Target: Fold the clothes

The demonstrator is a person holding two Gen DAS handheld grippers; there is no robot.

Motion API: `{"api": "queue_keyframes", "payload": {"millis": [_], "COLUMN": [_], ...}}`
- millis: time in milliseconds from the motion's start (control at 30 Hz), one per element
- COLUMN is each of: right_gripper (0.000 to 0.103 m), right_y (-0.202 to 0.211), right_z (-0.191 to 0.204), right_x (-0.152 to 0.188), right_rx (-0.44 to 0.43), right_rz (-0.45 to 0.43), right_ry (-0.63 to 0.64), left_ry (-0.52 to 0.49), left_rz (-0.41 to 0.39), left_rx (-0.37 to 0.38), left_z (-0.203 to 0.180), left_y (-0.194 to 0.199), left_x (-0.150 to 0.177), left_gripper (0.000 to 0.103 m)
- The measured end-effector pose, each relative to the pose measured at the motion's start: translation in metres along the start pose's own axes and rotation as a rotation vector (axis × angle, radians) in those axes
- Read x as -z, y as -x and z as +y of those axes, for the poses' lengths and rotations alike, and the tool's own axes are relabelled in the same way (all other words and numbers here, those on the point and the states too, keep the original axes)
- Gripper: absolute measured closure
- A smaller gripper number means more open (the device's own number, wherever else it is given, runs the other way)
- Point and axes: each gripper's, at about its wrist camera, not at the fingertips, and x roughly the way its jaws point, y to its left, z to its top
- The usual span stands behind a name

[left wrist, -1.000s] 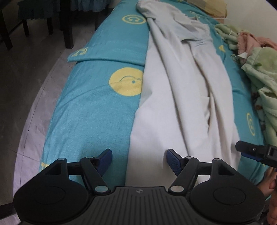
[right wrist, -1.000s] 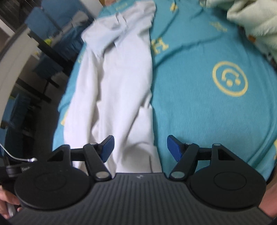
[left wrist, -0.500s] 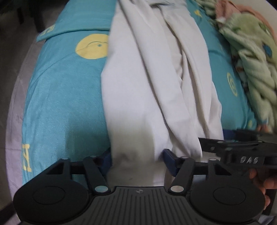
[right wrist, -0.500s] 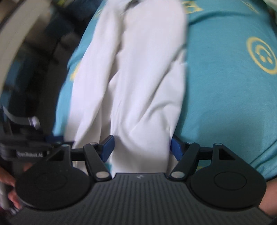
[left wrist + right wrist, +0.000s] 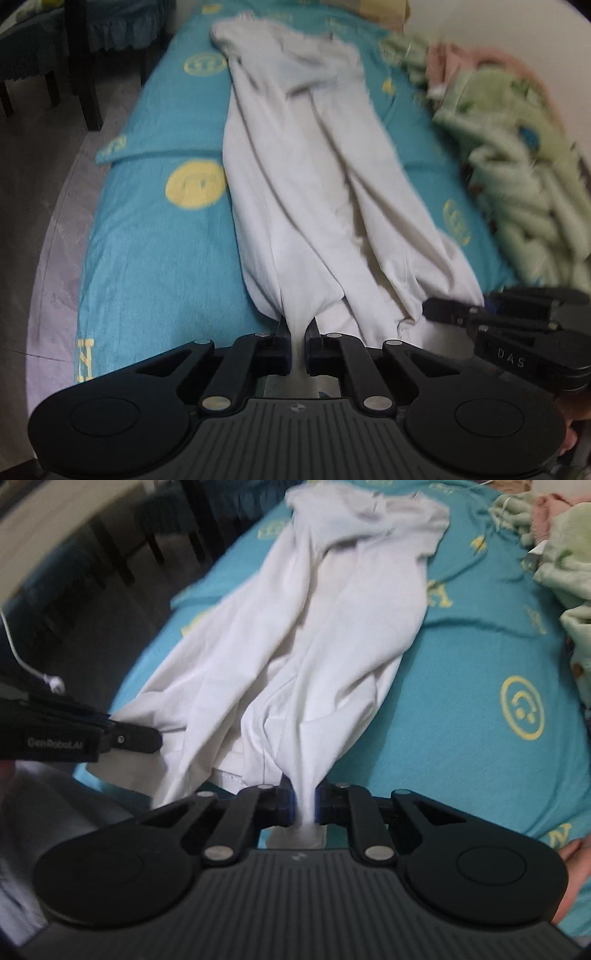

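A long white garment (image 5: 306, 177) lies lengthwise on the teal bed cover (image 5: 155, 236); it also shows in the right wrist view (image 5: 332, 627). My left gripper (image 5: 297, 341) is shut on the near left part of its hem, the cloth bunched between the fingers. My right gripper (image 5: 304, 806) is shut on the near right part of the hem. Each gripper shows in the other's view: the right one (image 5: 491, 325) at the right, the left one (image 5: 92, 734) at the left. The near hem is pulled taut toward both cameras.
A heap of green and pink blankets (image 5: 517, 155) lies along the bed's right side by the wall. The teal cover (image 5: 498, 664) has yellow smiley prints. Dark chair legs (image 5: 85, 74) stand on the floor to the left of the bed.
Both grippers were open over the hem a second ago. They have since closed on the white garment's near edge and drawn it back, bunching the cloth.
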Motion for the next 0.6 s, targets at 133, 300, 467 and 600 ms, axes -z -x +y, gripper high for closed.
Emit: {"api": "queue_keyframes", "payload": {"millis": [133,300,467,600], "right_gripper": [0.091,0.091,0.091,0.091], "right_y": [0.050,0.106,0.142,0.160], "right_z": [-0.014,-0.021,-0.019,-0.013], "right_x": [-0.016,-0.018,0.014,0.066], "right_rx": [-0.040,-0.062,-0.091,-0.118], "right_rz": [-0.128,-0.249,-0.300,-0.316], "right_ry": [-0.050,-0.070,-0.072,-0.084], "left_ry": [0.049,0.063,0.054,0.053], "left_rz": [-0.128,-0.202,-0.211,-0.201], "left_rx": [0.066,0.128,0.150,0.171], "left_z": [-0.011,-0.033,-0.049,-0.052], "left_y": [0.052,0.102,0.130,0.140], "left_x": [-0.014,-0.006,0.045,0.099], "left_gripper": [0.097,0.097,0.097,0.097]}}
